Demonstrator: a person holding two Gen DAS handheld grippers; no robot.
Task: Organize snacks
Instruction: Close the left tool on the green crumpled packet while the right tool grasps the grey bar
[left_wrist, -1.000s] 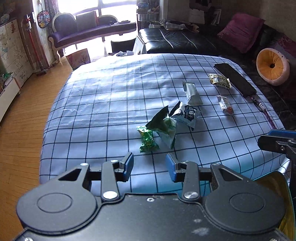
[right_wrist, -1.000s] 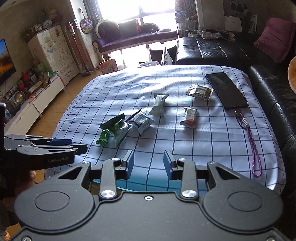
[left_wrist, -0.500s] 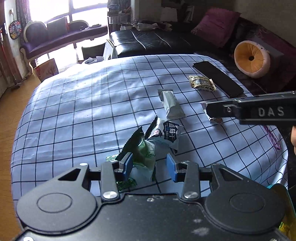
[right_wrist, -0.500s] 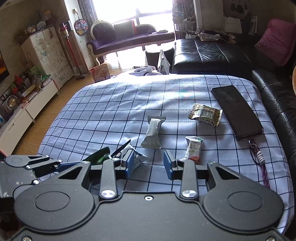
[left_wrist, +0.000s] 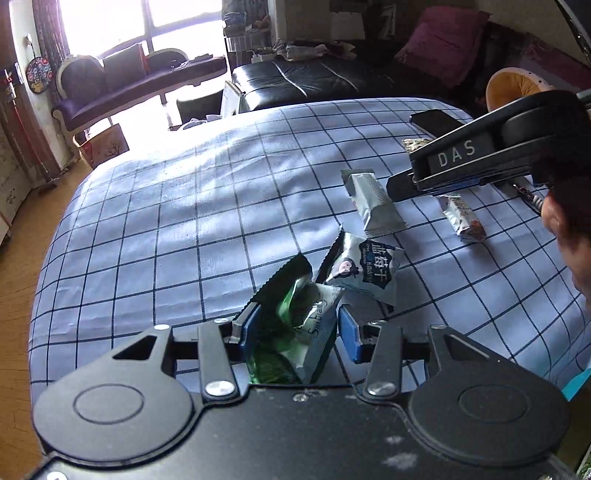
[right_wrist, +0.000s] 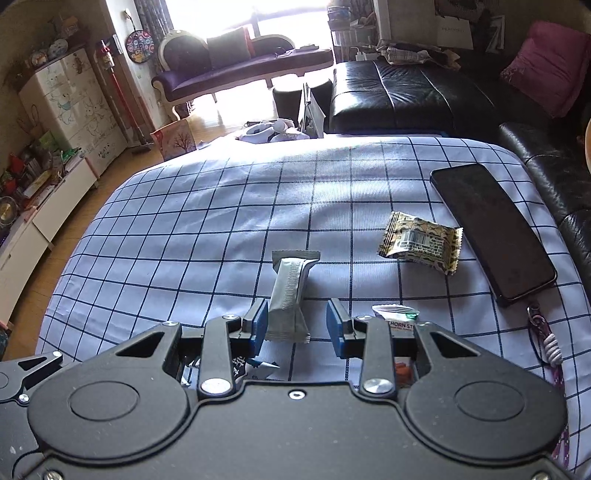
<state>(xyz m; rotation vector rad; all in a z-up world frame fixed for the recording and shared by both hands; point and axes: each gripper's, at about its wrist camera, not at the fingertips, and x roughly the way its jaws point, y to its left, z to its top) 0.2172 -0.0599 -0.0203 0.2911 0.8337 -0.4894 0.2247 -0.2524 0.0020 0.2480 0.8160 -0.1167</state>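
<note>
Around my work surface: furniture and clutter

A blue checked cloth with dark grid lines (right_wrist: 207, 221) fills the middle of my right-hand view, with a black slab phone (right_wrist: 491, 229) lying at its right edge and a purple braided lanyard (right_wrist: 550, 350) trailing below it. Upper right sits a black leather sofa (right_wrist: 406, 96) with a magenta cushion (right_wrist: 550, 66); top centre, a purple velvet bench (right_wrist: 243, 74); upper left, a white cartoon-printed drawer cabinet (right_wrist: 74, 110).

Both grippers are chunky matte black plastic: left gripper (left_wrist: 295, 332) and right gripper (right_wrist: 295, 325) each have blue pads (right_wrist: 260, 325), silver screws, round embossed discs on the housing (right one has "DAS" lettering on its side).
</note>
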